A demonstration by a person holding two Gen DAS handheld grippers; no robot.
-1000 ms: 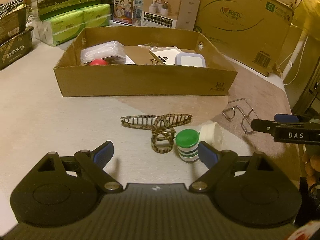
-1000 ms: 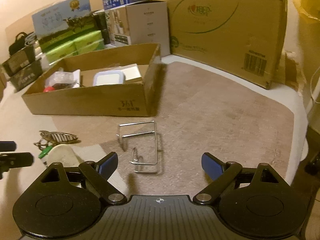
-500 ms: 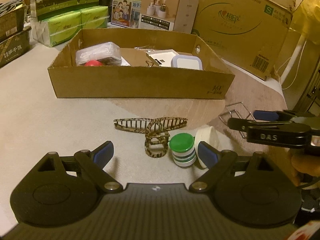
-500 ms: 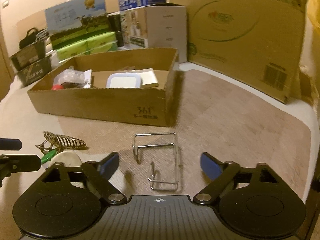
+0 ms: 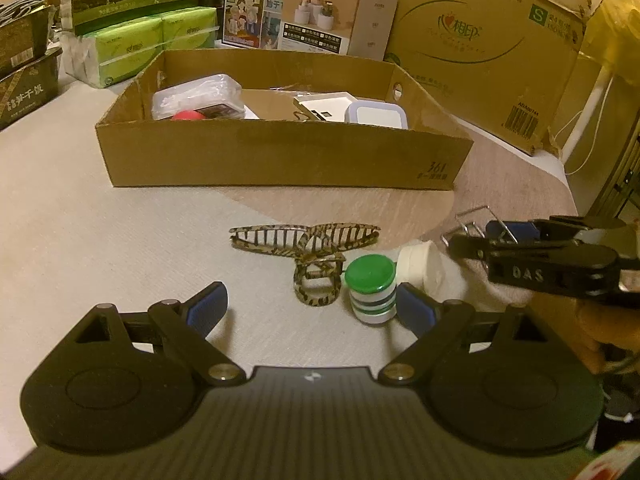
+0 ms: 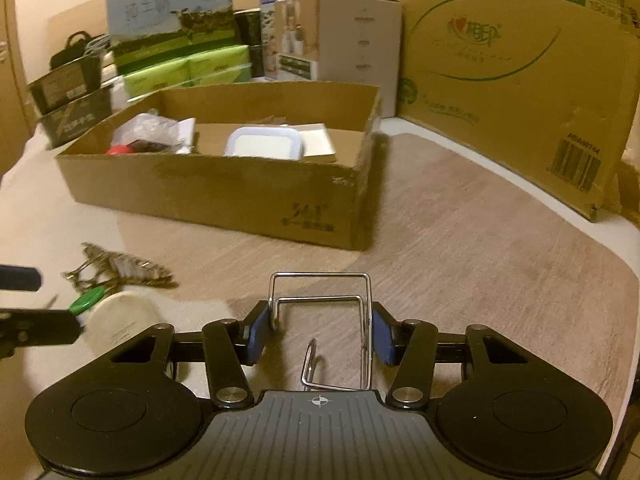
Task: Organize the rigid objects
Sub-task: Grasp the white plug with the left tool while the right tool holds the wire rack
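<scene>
On the pale table (image 6: 460,240), the bent silver wire rack (image 6: 320,308) has just been closed upon by the right gripper (image 6: 318,330), pads touching; the left gripper (image 5: 312,308) is held wide, empty.

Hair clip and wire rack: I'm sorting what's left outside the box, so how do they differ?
The hair clip is striped brown plastic with teeth; the wire rack is bare bent metal. The hair clip lies free; the wire rack sits between the right tool's pads, which have just been closing. Both are outside the cardboard box.
</scene>
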